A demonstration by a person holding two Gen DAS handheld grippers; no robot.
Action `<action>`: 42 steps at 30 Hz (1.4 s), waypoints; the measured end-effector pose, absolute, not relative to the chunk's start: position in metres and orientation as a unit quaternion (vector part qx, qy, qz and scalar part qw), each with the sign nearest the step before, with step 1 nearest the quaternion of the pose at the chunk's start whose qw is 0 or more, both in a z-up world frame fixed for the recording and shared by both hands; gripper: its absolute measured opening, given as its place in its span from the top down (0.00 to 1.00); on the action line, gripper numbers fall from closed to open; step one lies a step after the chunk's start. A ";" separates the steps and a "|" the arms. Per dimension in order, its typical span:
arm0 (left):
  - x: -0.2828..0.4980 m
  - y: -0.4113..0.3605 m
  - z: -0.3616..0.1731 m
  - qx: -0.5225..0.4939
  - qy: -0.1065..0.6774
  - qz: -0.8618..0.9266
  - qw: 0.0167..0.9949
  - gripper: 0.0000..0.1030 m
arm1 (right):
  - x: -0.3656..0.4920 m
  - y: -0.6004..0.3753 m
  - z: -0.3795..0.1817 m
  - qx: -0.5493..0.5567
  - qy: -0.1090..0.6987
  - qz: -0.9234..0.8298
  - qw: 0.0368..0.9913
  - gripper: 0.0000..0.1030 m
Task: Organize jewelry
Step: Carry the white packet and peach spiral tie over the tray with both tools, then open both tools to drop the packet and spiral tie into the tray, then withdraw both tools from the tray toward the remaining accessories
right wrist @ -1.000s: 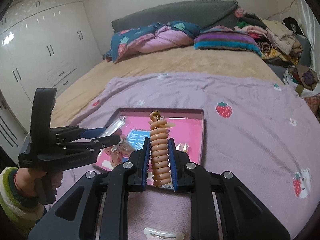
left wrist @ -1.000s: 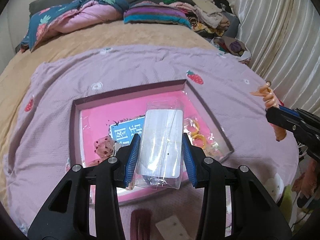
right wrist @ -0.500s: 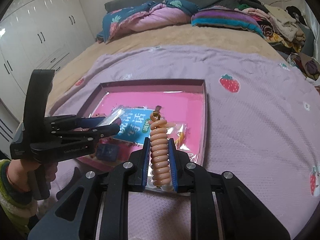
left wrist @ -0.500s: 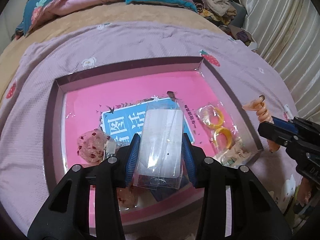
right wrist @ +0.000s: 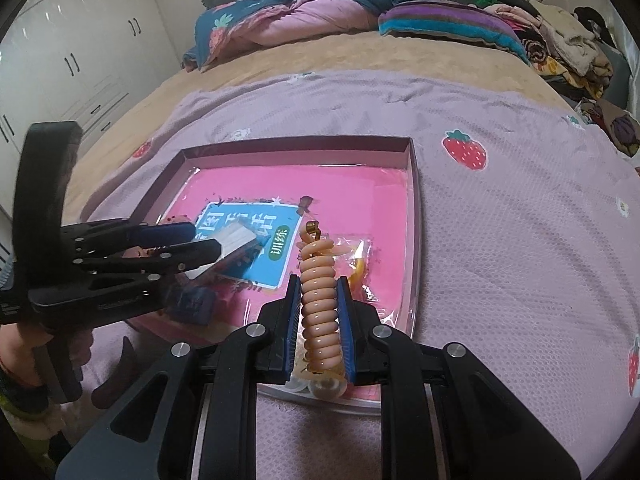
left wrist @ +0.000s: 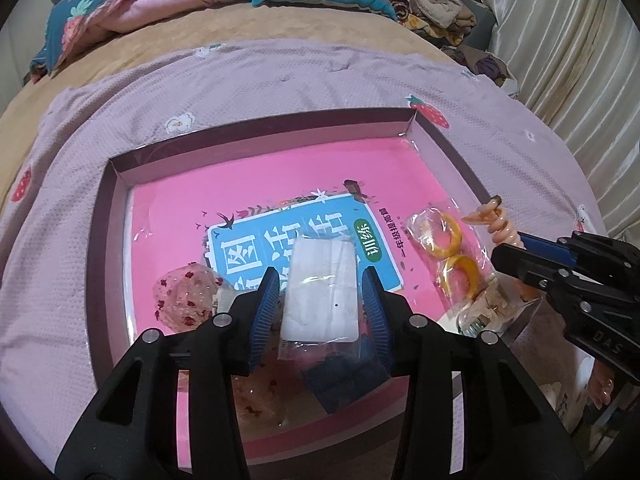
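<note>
A shallow pink tray (left wrist: 256, 184) with dark walls lies on the lilac bedspread. My left gripper (left wrist: 320, 300) has its jaws apart, and a clear packet with a white card (left wrist: 320, 292) lies between them over the tray's near part, gaps on both sides. My right gripper (right wrist: 318, 312) is shut on a peach spiral hair coil (right wrist: 318, 280) above the tray's near right corner; the coil also shows in the left wrist view (left wrist: 496, 224). The tray holds a bag of yellow rings (left wrist: 448, 248), a pink speckled scrunchie (left wrist: 184, 300) and a dark blue item (left wrist: 340, 380).
The tray's floor carries a blue label (left wrist: 304, 248). The strawberry-print bedspread (right wrist: 520, 240) lies around it. Quilts and pillows (right wrist: 304, 12) are at the bed's head, piled clothes (right wrist: 560, 40) at far right. White wardrobes (right wrist: 80, 60) stand left.
Both grippers have moved forward and down over the tray. The left jaws have widened and no longer press the clear packet. The right gripper still holds the coil.
</note>
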State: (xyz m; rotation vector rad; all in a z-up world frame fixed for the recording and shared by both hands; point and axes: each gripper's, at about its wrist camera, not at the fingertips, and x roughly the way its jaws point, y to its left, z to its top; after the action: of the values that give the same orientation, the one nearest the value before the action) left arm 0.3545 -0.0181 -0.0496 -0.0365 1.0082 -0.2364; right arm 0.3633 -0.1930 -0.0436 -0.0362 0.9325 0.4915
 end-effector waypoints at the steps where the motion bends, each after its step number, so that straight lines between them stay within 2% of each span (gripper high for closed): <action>1: 0.354 -0.018 -0.049 -0.017 0.481 -0.112 0.869 0.67 | 0.364 -0.193 -0.044 -0.017 0.446 0.233 0.864 0.83; 9: 0.345 -0.016 -0.037 -0.016 0.474 -0.112 0.873 0.66 | 0.368 -0.196 -0.054 -0.016 0.464 0.216 0.859 0.81; 14: 0.339 -0.015 -0.031 -0.020 0.471 -0.112 0.875 0.65 | 0.359 -0.204 -0.043 0.003 0.455 0.217 0.863 0.74; 18: 0.333 -0.015 -0.024 -0.018 0.468 -0.110 0.877 0.63 | 0.347 -0.210 -0.027 0.012 0.437 0.218 0.872 0.55; 21: 0.327 -0.016 -0.016 -0.016 0.464 -0.108 0.879 0.62 | 0.338 -0.217 -0.014 0.023 0.424 0.219 0.878 0.50; 24: 0.318 -0.016 -0.008 -0.017 0.457 -0.108 0.883 0.58 | 0.328 -0.224 0.000 0.029 0.410 0.215 0.886 0.37; 29: 0.304 -0.017 0.007 -0.019 0.446 -0.109 0.888 0.56 | 0.314 -0.233 0.019 0.037 0.393 0.211 0.894 0.26; 36: 0.281 -0.018 0.029 -0.020 0.426 -0.108 0.898 0.43 | 0.292 -0.239 0.040 0.034 0.372 0.209 0.904 0.15; 42: 0.259 -0.016 0.048 -0.023 0.408 -0.101 0.907 0.27 | 0.269 -0.246 0.058 0.034 0.352 0.211 0.911 0.13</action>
State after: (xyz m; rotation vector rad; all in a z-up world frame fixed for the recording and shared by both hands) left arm 0.2591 -0.0161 0.0476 -0.0482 0.8428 -0.2088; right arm 0.2691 -0.2464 0.0585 0.0693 0.7248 0.4350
